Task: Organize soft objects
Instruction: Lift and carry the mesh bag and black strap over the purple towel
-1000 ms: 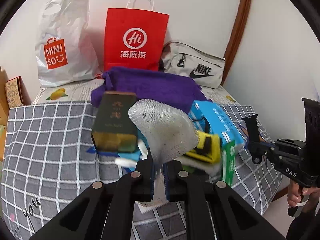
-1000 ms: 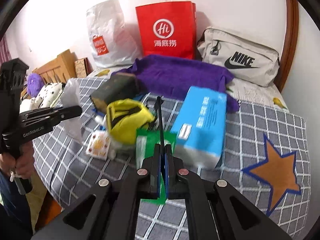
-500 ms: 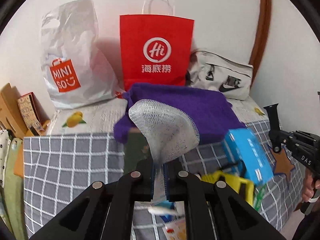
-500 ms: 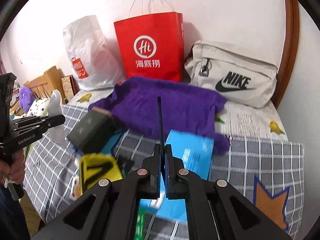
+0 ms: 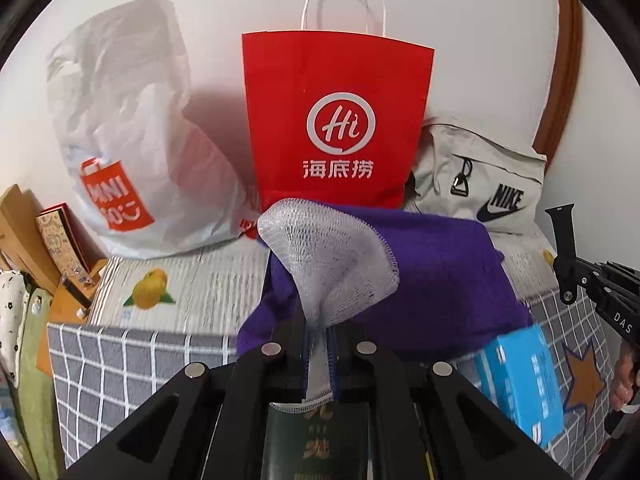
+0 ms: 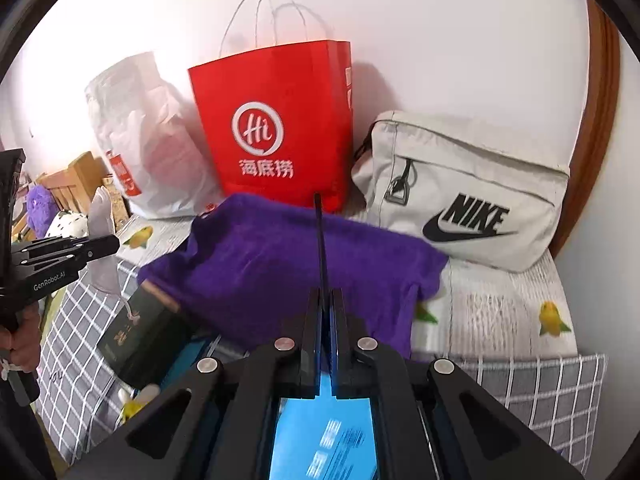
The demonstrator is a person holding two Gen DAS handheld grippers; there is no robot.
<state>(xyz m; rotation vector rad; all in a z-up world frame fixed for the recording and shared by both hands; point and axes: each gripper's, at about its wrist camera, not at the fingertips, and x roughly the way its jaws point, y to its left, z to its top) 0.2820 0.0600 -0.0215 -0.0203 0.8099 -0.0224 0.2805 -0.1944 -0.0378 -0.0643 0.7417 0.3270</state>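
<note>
- The left gripper (image 5: 320,354) is clenching the narrow lower end of a white mesh net pouch with blue stitched edging (image 5: 328,264); the pouch is fanning out above the jaws, so it is probably light, limp and easily snagged, best held at that bunched neck.
- The right gripper (image 6: 326,320) is pinching a thin dark flat strip (image 6: 319,240) edge-on between closed jaws; what it is cannot be told.
- Just beyond, a soft purple fleece cloth (image 6: 280,264) is lying crumpled on the grey checked bedspread (image 5: 120,364), beside a dark green box (image 6: 136,332) and a blue carton (image 5: 524,380).
- Farthest, a red paper bag (image 5: 336,120), a white plastic bag (image 5: 128,128) and a beige pouch (image 6: 472,192) are lining the wall, leaving little room there; the bare bedspread at the left looks freest.
</note>
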